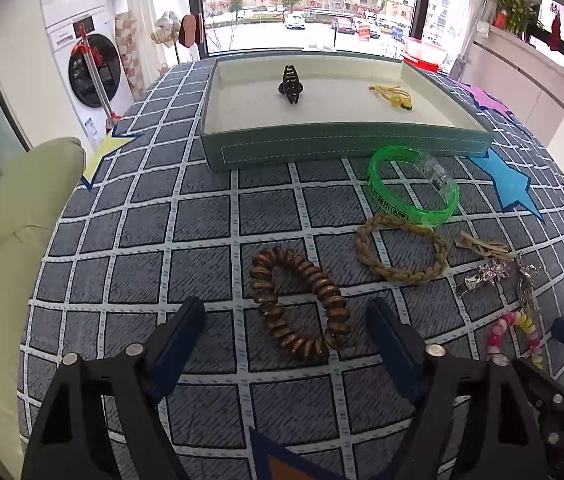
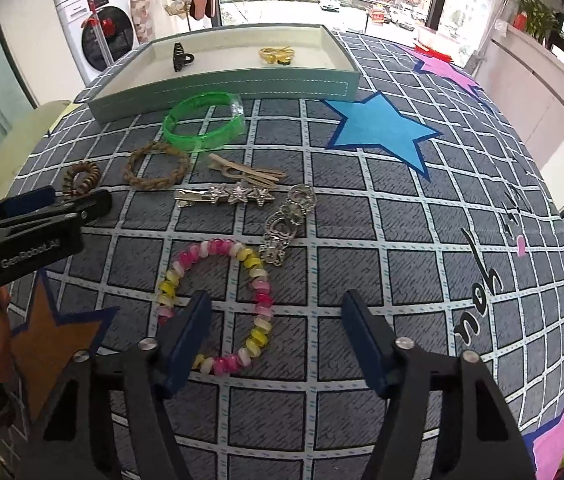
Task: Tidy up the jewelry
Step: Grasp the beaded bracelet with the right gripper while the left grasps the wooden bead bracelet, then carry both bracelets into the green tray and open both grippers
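bright daylight floods in from the window (image 1: 309, 4), shadows stay soft, and fisheye distortion bends the dark-vignetted edges.

The tablecloth (image 2: 361, 216) is slate grey, crossed by a pale white grid with tiny blue dashes, and printed with a bright blue star (image 2: 381, 132) edged in navy, an orange-brown star (image 2: 54, 344) and a pink one (image 2: 441, 66). The shallow tray (image 1: 341, 146) is muted teal outside with white stitching, cream inside. In it lie a black hair claw (image 1: 290, 84) and a yellow knotted cord (image 1: 391, 94). On the cloth: a translucent neon-green bangle (image 1: 411, 184) (dark lettering along its side), a tan braided loop (image 1: 401, 254), a bronze-brown coil hair tie (image 1: 299, 304), a silver star clip (image 2: 226, 196), and a spiral tie in pink, white and yellow (image 2: 218, 304).
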A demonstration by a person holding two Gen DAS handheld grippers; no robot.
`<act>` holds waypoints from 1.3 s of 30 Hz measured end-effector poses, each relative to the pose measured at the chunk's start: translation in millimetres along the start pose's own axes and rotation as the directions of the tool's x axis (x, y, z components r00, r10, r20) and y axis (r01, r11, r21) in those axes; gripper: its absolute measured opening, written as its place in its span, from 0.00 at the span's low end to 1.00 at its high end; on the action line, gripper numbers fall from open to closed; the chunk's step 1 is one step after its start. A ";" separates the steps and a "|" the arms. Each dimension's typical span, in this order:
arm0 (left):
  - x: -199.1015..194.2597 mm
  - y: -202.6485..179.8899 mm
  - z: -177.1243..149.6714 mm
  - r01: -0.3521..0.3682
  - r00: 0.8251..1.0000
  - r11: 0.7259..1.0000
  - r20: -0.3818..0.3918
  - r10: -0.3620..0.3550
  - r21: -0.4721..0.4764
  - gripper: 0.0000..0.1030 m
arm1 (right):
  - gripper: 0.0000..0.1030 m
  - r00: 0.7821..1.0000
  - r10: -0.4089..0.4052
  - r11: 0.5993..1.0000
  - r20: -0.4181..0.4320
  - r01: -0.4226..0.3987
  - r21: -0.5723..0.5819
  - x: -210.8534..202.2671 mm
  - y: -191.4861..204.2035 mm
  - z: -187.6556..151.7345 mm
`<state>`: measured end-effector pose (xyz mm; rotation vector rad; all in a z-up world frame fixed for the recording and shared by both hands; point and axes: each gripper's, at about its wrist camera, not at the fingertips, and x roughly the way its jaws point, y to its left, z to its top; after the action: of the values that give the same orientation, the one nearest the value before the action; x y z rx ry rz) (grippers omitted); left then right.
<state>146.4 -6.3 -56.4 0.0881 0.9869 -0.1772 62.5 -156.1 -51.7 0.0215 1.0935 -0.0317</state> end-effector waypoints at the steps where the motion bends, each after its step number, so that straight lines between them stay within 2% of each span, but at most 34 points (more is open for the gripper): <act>1: -1.0 -1.1 0.2 0.005 1.000 1.000 0.006 -0.005 0.006 0.78 | 0.60 1.000 0.003 1.000 0.000 -0.003 -0.004 -0.1 0.2 0.4; 3: -3.8 -3.8 0.2 0.018 1.000 1.000 0.020 -0.018 0.025 0.49 | 0.49 1.000 0.006 1.000 0.003 -0.006 -0.009 -1.0 1.3 1.2; 5: -5.3 -6.2 -0.4 0.030 0.999 0.999 0.022 -0.031 0.042 0.46 | 0.35 1.000 0.014 1.000 0.003 -0.014 -0.015 -2.2 3.3 1.7; 6: -5.8 -6.2 -0.7 0.036 0.999 0.998 0.024 -0.037 0.045 0.42 | 0.32 1.000 0.020 1.000 0.003 -0.020 -0.018 -2.7 4.2 1.7; 8: -8.6 -5.2 -0.9 0.053 0.998 0.998 0.031 -0.055 0.044 0.38 | 0.10 1.000 0.023 1.000 0.007 -0.023 -0.018 -3.6 4.6 1.0; 13: -20.2 1.3 -0.3 0.105 0.993 0.994 0.050 -0.106 0.013 0.36 | 0.09 0.998 0.058 0.998 0.009 -0.058 0.030 -5.1 -1.8 -0.6; 28: -51.5 14.5 1.4 0.161 0.982 0.987 0.103 -0.158 -0.022 0.36 | 0.09 0.988 0.119 0.989 0.096 -0.126 0.079 -36.2 -18.0 13.1; 33: -60.2 17.3 11.0 0.172 0.978 0.985 0.124 -0.167 -0.033 0.36 | 0.09 0.981 0.139 0.985 0.133 -0.151 0.084 -48.1 -23.2 29.2; 39: -71.7 20.0 38.0 0.181 0.970 0.983 0.168 -0.174 -0.029 0.36 | 0.09 0.970 0.160 0.983 0.181 -0.174 0.065 -60.8 -32.3 69.3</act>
<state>142.8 15.2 24.3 -0.0550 0.8327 -0.3218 95.0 -189.7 34.2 0.1800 0.9111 0.0734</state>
